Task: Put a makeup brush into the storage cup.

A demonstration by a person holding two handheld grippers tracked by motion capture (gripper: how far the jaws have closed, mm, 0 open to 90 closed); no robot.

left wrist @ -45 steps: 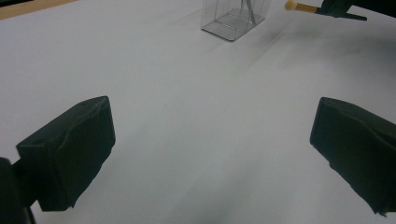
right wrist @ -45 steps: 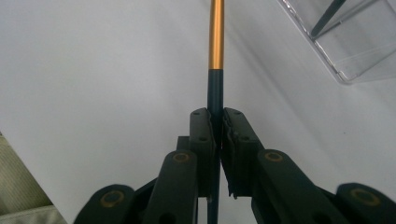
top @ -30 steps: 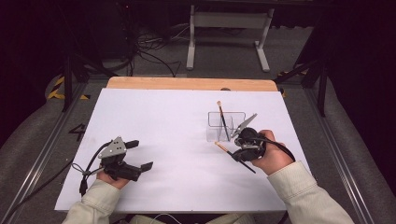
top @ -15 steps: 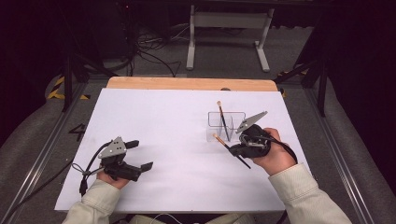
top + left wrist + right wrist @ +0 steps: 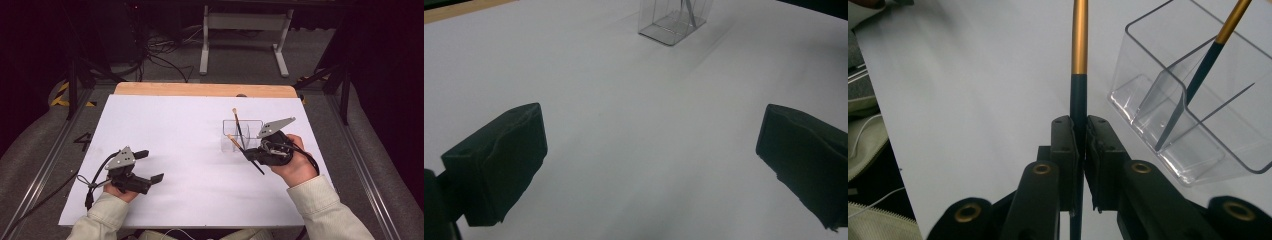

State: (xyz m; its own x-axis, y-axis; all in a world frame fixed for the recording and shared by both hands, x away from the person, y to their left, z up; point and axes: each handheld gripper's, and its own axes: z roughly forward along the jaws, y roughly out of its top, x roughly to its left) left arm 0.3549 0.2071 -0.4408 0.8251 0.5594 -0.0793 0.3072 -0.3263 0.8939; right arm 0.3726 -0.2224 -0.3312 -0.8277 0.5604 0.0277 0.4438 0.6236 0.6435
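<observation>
right gripper [image 5: 1079,135]: jaws pinching slim dark-and-gold paintbrush [image 5: 1079,60] | beside clear plastic divided holder [image 5: 1198,130] holding second brush [image 5: 1208,60] | left gripper [image 5: 649,165]: jaws spread, over white table [image 5: 624,100]

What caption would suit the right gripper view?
Right gripper, jaws shut on a dark-and-gold paintbrush, beside a clear plastic box holding another.

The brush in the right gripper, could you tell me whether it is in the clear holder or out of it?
Out. The right gripper clamps the brush beside the clear holder, over bare table; another brush stands inside.
</observation>
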